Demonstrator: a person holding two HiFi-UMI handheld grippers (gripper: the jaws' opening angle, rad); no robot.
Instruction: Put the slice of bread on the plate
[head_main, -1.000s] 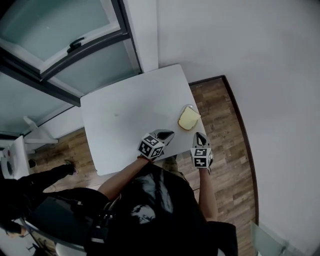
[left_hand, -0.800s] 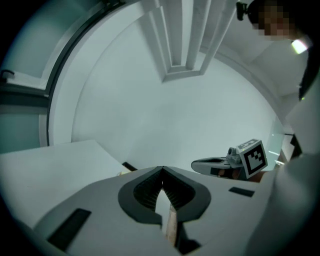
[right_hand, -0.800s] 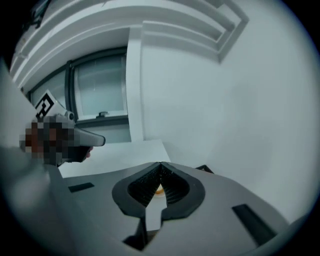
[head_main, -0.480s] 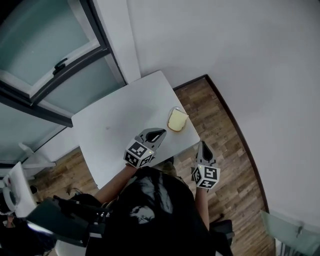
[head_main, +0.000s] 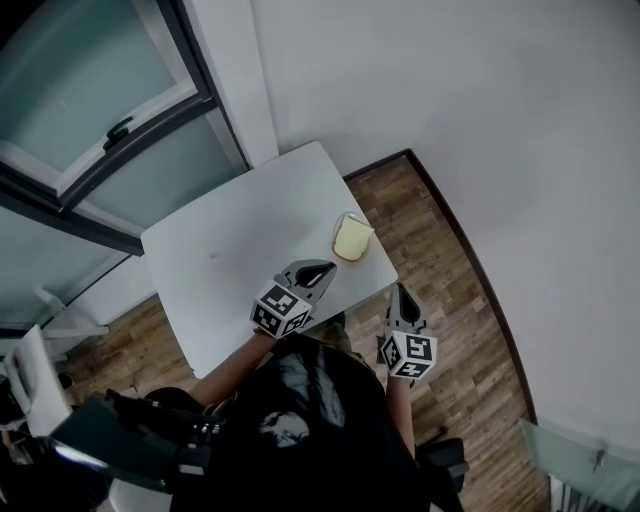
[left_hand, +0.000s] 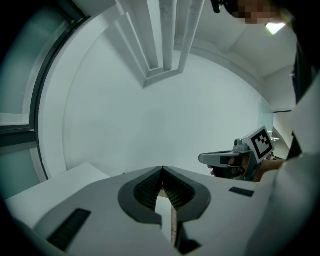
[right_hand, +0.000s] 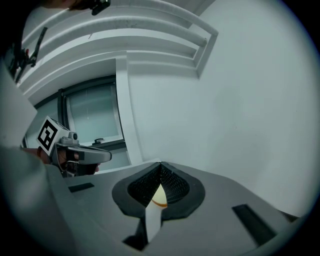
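The slice of bread (head_main: 351, 239) lies flat on a clear plate (head_main: 343, 217) near the right edge of the white table (head_main: 230, 250). My left gripper (head_main: 326, 267) hovers over the table just short of the bread, jaws shut and empty. My right gripper (head_main: 400, 292) is off the table's corner, above the floor, also shut with nothing held. In the left gripper view the shut jaws (left_hand: 161, 168) face the wall, with the right gripper (left_hand: 235, 159) beside them. Through the shut jaws (right_hand: 160, 164) in the right gripper view a bit of the bread (right_hand: 159, 196) shows.
A window with a handle (head_main: 118, 130) stands behind the table at the upper left. White walls close the far and right sides. Wooden floor (head_main: 440, 250) runs along the table's right. A white chair (head_main: 30, 370) sits at the far left.
Both grippers have lifted and drawn back from the bread; the right one has left the table's edge and now hangs over the floor. The bread stays on the plate.
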